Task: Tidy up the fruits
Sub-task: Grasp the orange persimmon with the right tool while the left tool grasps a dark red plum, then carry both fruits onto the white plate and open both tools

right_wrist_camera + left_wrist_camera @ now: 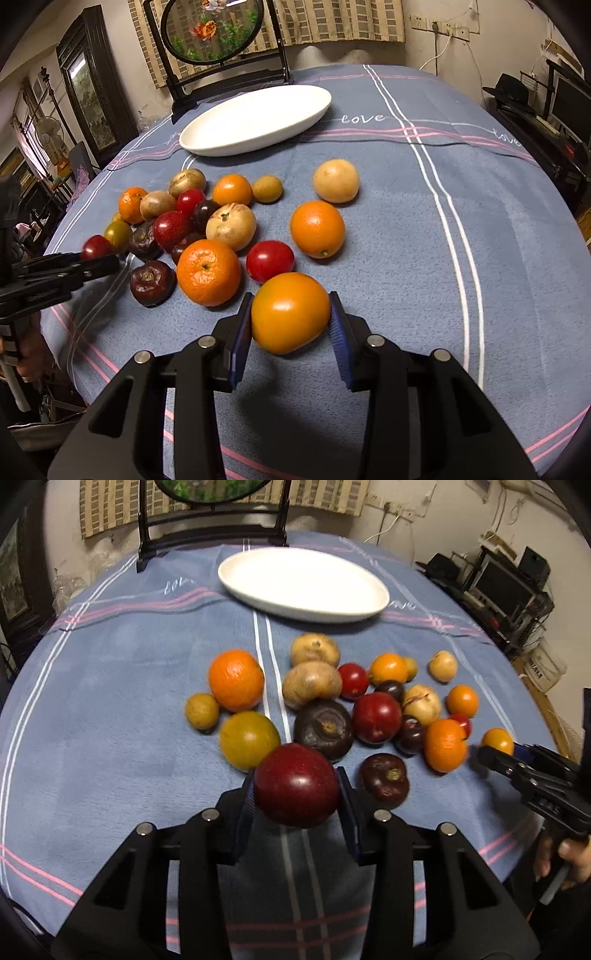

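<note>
My left gripper (pixel 297 788) is shut on a dark red plum (pixel 296 785) and holds it above the cloth, near the pile's front. My right gripper (pixel 291 317) is shut on an orange-yellow fruit (pixel 290 312), lifted a little off the cloth. Each gripper also shows in the other view: the right gripper (pixel 495 755) at the right edge, the left gripper (pixel 99 254) at the left edge. Several oranges, plums, red tomatoes and tan round fruits lie piled mid-table (pixel 376 716). A white oval plate (pixel 303 583) stands empty behind them.
A blue striped tablecloth (pixel 461 192) covers the round table. A black framed round screen (pixel 212 29) stands at the back edge behind the plate. Shelves with electronics (pixel 509 587) are off the table's right side.
</note>
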